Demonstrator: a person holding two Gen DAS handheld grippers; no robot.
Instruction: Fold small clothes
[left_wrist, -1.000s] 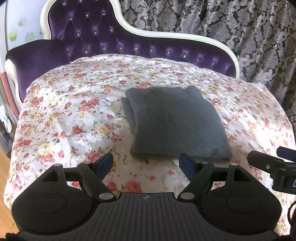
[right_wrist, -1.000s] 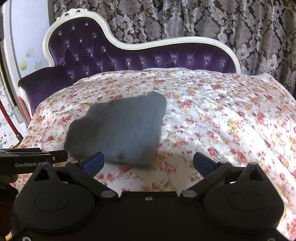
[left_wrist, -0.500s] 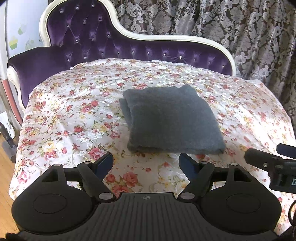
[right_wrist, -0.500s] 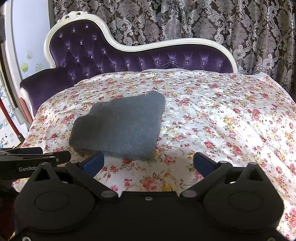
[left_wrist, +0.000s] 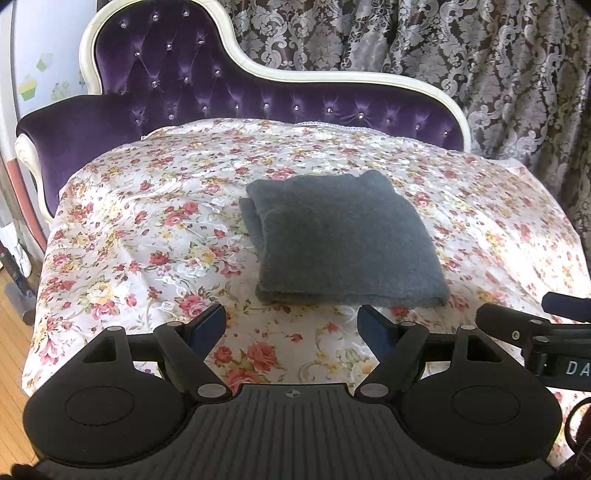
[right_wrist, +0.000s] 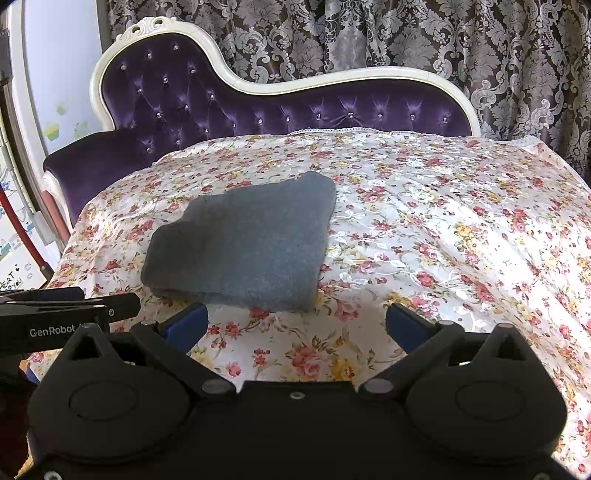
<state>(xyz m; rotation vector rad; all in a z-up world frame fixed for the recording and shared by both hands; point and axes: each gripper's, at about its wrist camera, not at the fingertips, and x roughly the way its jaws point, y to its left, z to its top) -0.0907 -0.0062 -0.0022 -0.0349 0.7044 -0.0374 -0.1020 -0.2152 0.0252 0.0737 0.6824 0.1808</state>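
Note:
A dark grey garment (left_wrist: 343, 240) lies folded into a thick square on the floral sheet (left_wrist: 147, 229). It also shows in the right wrist view (right_wrist: 243, 247), left of centre. My left gripper (left_wrist: 291, 325) is open and empty, just short of the garment's near edge. My right gripper (right_wrist: 295, 321) is open and empty, near the garment's near right corner. Each gripper's side shows at the edge of the other's view.
The sheet covers a purple tufted chaise (left_wrist: 207, 88) with a white curved frame. Patterned curtains (left_wrist: 461, 48) hang behind. The sheet drops off at its left edge to a wooden floor (left_wrist: 11, 325). Posters and a red pole (right_wrist: 18, 229) stand at left.
Both grippers have pulled back and risen away from the folded garment, which now looks smaller and farther. The garment lies still. Both stay open.

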